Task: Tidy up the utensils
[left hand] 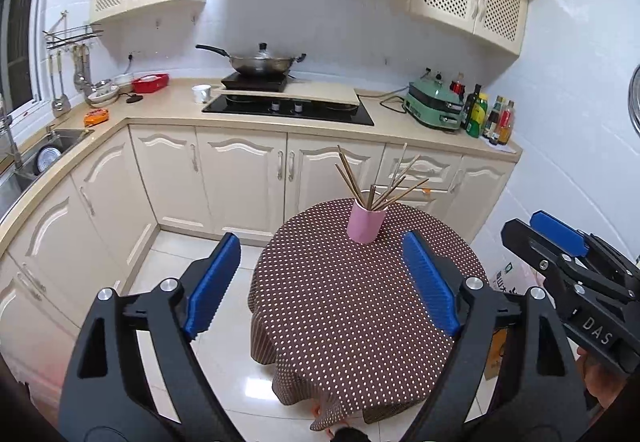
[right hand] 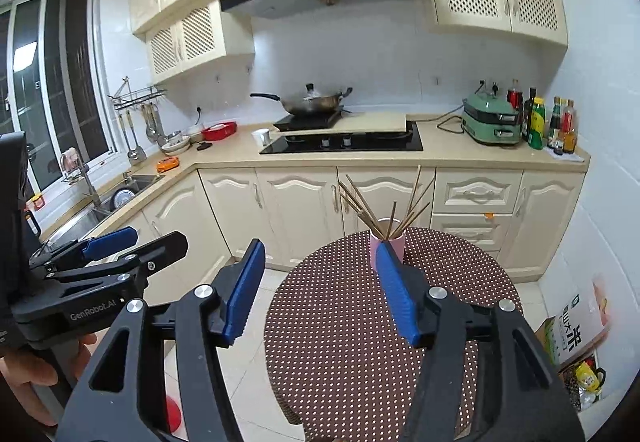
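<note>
I see the chopsticks [left hand: 384, 182] all standing in the pink cup [left hand: 366, 220] on the tabletop [left hand: 344, 302]; nothing loose remains, so I'd call it done. Left gripper [left hand: 320, 282] and right gripper [right hand: 320, 290] gape wide, empty.

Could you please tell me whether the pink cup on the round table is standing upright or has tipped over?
Upright: the pink cup stands on its base on the dotted tablecloth, mouth up, with the chopsticks fanning out of it.
</note>
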`<state>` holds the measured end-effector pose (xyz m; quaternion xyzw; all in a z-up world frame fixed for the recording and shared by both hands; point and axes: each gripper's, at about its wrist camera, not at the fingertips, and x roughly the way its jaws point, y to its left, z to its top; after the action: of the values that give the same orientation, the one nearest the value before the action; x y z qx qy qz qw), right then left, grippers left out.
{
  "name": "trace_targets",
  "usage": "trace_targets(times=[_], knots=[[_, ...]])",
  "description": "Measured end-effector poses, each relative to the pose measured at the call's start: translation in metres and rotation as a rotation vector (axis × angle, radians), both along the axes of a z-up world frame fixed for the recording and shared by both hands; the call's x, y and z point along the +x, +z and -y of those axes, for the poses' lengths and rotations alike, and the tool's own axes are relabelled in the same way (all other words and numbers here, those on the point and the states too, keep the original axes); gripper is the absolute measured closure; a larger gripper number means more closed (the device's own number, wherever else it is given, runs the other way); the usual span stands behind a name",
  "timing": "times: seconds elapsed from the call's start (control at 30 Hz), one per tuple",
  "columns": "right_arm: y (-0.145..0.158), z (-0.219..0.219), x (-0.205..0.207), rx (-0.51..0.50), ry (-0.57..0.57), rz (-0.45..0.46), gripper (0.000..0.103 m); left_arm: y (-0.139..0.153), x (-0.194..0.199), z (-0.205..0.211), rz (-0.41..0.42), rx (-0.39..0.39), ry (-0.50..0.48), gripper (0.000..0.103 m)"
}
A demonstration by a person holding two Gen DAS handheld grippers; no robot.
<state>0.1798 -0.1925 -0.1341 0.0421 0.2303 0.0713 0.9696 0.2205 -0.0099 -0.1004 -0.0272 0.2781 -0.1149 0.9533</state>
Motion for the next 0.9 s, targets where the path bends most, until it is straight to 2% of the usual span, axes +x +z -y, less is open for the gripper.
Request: trace_targets(times=[0.1,0.3,0.53,0.9], knots=[[0.008,-0.008,-0.015,-0.009,0.005,0.017,0.042,0.010,-0.016,-0.008,0.027,-0.008,0.016,0.018],[0.018,-0.019,-0.040,-0.018,0.013,0.057,0.032,0.024,-0.048,-0.020,0.087,0.020,0.068,0.017],[0.026,-0.025,-0.064,-0.035,0.022,0.109,0.025,0.039,-0.084,-0.028,0.174,0.066,0.117,0.012],[0.035,-0.028,-0.094,-0.048,0.058,0.152,0.018,0.048,-0.118,-0.033,0.211,0.072,0.170,0.009]])
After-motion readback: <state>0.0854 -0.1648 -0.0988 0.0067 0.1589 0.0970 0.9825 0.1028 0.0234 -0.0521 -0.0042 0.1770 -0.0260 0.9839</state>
